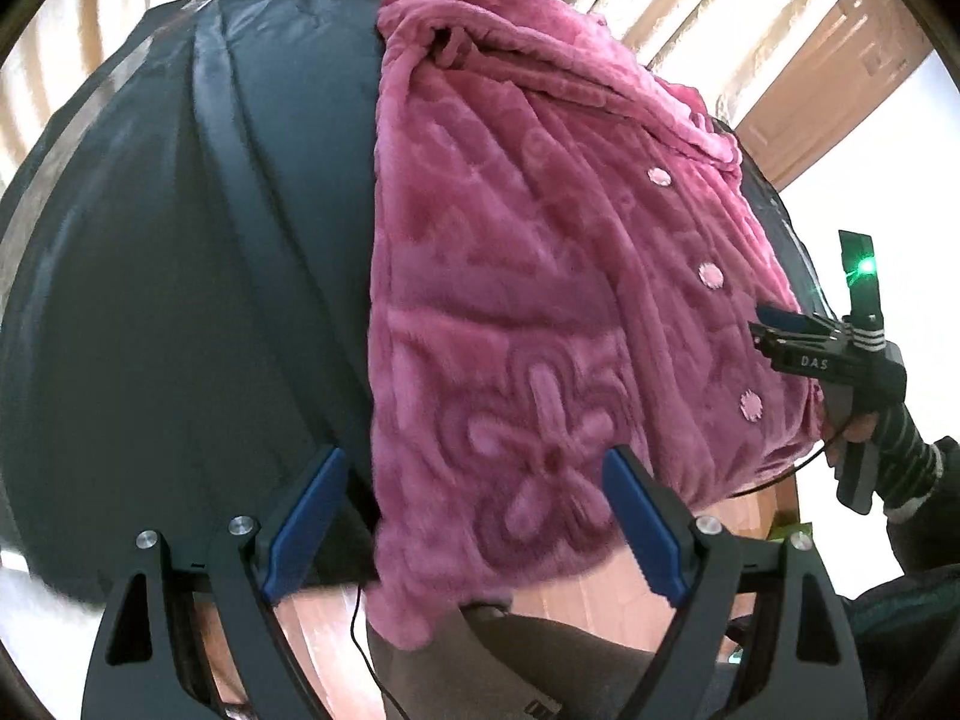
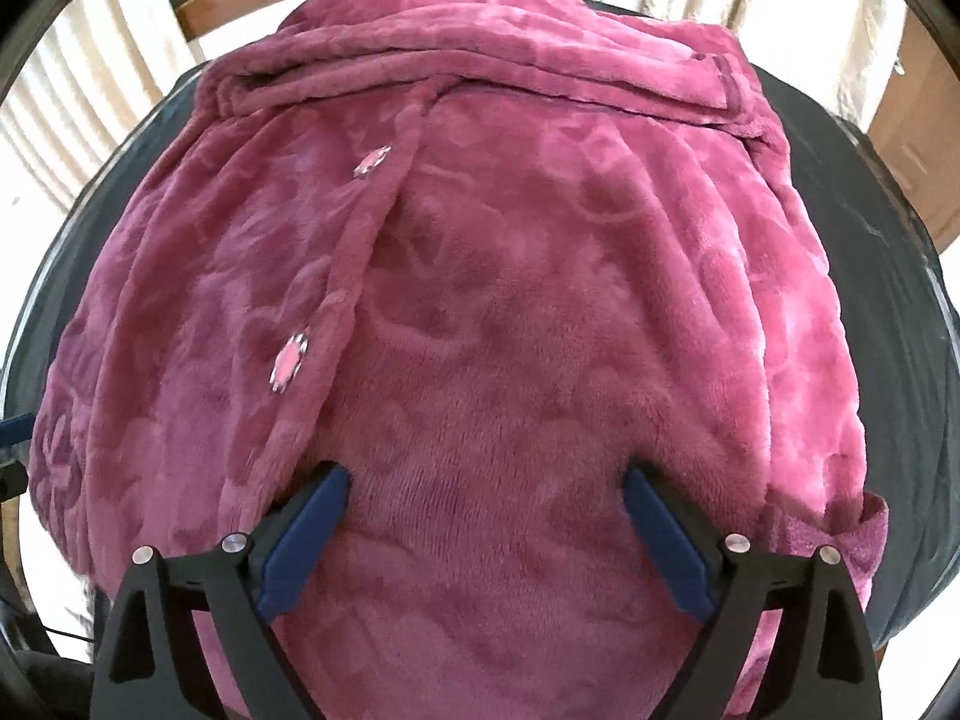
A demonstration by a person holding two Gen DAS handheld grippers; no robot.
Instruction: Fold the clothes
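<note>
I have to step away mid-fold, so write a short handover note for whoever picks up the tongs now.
Left tongs: open, empty, at the near left edge of the pink fleece top.
Right tongs: open, empty, over the top's near middle.
The top lies on the dark table, buttons up, sleeves seemingly laid across near the collar, its near edge hanging off the table.
Left: fold the body and square it up.

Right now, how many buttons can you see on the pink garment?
3 in the left wrist view, in a line down the pink garment: upper, middle, lowest near the hem. More may be hidden under folds.
</note>
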